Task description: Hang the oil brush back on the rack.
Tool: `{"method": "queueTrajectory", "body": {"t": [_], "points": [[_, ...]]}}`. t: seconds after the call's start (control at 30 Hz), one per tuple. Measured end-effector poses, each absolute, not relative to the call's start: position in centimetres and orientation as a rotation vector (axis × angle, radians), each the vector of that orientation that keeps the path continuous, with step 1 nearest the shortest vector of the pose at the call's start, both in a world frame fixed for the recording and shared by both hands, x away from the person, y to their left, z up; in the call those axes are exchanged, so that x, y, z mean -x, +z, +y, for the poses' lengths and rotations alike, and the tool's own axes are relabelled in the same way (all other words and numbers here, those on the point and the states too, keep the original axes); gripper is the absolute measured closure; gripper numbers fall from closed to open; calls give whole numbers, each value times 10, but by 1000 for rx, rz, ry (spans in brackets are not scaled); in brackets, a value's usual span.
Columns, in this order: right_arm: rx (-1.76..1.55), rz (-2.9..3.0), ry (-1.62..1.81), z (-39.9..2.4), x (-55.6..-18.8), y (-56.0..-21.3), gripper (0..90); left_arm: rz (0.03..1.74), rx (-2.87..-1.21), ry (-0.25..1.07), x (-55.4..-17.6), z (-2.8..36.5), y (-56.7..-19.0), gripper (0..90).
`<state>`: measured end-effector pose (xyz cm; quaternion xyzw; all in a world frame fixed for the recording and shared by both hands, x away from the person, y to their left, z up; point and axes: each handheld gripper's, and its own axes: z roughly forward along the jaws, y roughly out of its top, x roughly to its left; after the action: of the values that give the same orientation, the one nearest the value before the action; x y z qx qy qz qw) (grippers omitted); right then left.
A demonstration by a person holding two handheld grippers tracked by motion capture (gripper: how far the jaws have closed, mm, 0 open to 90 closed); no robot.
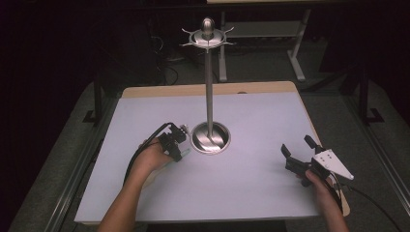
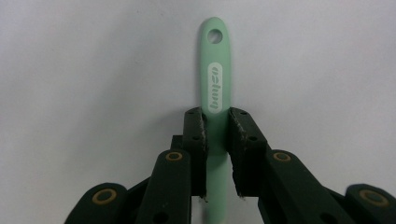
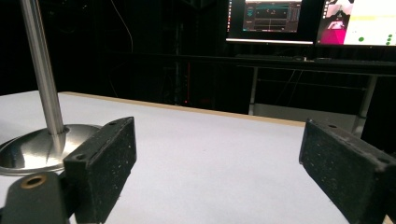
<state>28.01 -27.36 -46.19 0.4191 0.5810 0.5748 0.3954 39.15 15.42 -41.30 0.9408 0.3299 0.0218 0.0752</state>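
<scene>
The left gripper [image 1: 180,147] is sitting near the middle of the worktop [image 1: 251,193], just to the left of the round base of a tall metal stand [image 1: 210,96], and it is pointing down at the surface. In the left gripper view its jaws are closing on both sides of a mint-green handle [image 2: 215,74], which is lying flat on the pale worktop. The pads [image 2: 196,140] are touching the handle's edges about halfway along it. The free end, with a round hanging hole and a pale oval label whose lettering is too blurred to read, is reaching away beyond the jaw tips. The other end is running under the gripper and being cut off at the bottom of the view, so what kind of utensil it belongs to cannot be told. From the high view only a small pale-green sliver is showing under the gripper, the rest being covered by the hand [image 1: 153,157].

The right gripper [image 1: 296,147] is resting near the right edge of the worktop, well apart from the stand, with its jaws standing wide apart and holding nothing. In the right gripper view its two black pads [image 3: 105,163] are framing bare worktop, and the stand's pole and base are showing at the left, cut off by the edge.

The stand's top, a ring with short hooks around a knob, is rising past the far edge of the worktop against a dark background. Two lit monitors [image 3: 308,21] are glowing beyond the far edge, their contents hard to make out.
</scene>
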Motion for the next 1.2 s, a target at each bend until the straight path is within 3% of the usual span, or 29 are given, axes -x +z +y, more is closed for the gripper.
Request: {"method": "queueTrajectory", "body": {"t": [0.5,1.2], "points": [[-1062,1475,1459,-274,-280,-462,104,989,-2675,31,-391,174,-402,779],[-1062,1476,1459,-274,-280,-462,104,827,-2207,35,-372,244,-372,778]]}}
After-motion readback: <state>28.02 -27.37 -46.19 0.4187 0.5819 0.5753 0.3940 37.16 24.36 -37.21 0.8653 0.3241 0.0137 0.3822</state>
